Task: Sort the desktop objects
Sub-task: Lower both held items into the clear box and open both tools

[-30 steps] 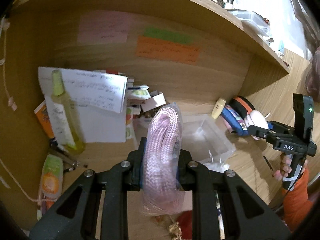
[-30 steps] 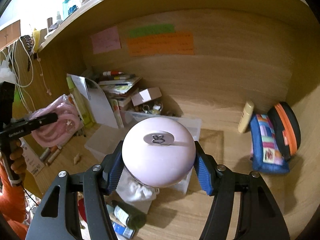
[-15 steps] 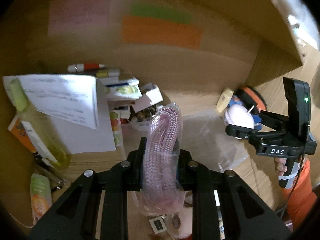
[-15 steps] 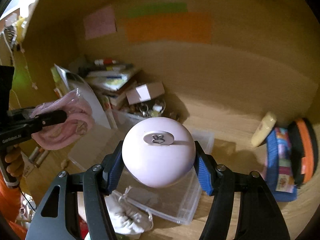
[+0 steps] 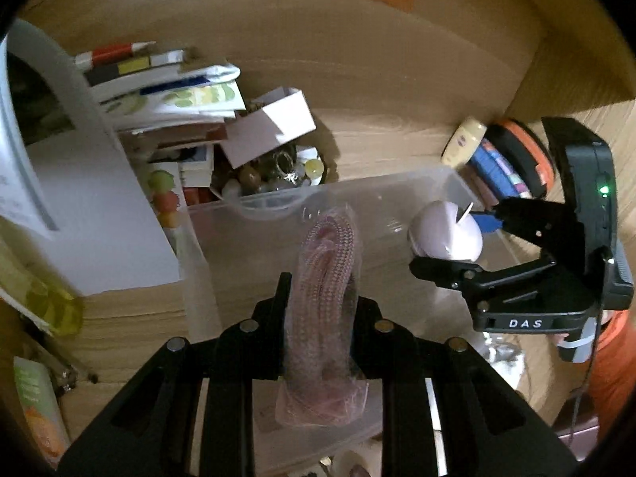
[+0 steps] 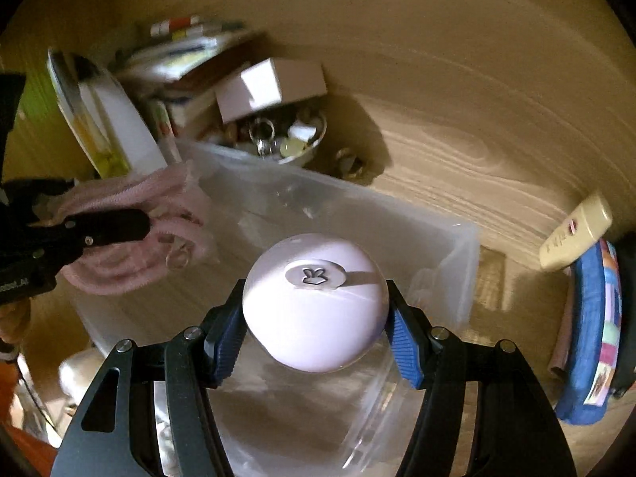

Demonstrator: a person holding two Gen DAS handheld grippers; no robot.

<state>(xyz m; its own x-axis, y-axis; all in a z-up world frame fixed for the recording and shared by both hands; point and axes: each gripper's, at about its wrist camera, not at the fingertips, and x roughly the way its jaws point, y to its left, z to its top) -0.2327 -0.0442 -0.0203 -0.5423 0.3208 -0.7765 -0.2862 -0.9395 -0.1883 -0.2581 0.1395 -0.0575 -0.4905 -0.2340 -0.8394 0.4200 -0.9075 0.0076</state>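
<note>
My left gripper (image 5: 320,310) is shut on a pink braided cable in a clear bag (image 5: 328,278) and holds it above the clear plastic bin (image 5: 254,208). My right gripper (image 6: 314,318) is shut on a round pale-pink case (image 6: 314,306) with a small rabbit badge, held over the same bin (image 6: 457,278). In the left wrist view the right gripper (image 5: 449,244) and the case (image 5: 445,234) hang over the bin's right side. In the right wrist view the left gripper (image 6: 131,222) and the cable (image 6: 131,214) are over the bin's left side.
Behind the bin stand a bowl of trinkets (image 5: 274,175), a white box (image 5: 270,125), stacked books (image 5: 167,91) and white papers (image 5: 91,206). A cream tube (image 6: 576,230), a blue pouch (image 6: 592,326) and an orange-black case (image 5: 520,151) lie right. A yellow bottle (image 5: 43,298) is left.
Both grippers have moved forward and down toward the clear bin, each keeping its object. The right gripper with the pink case has come in over the bin beside the cable.
</note>
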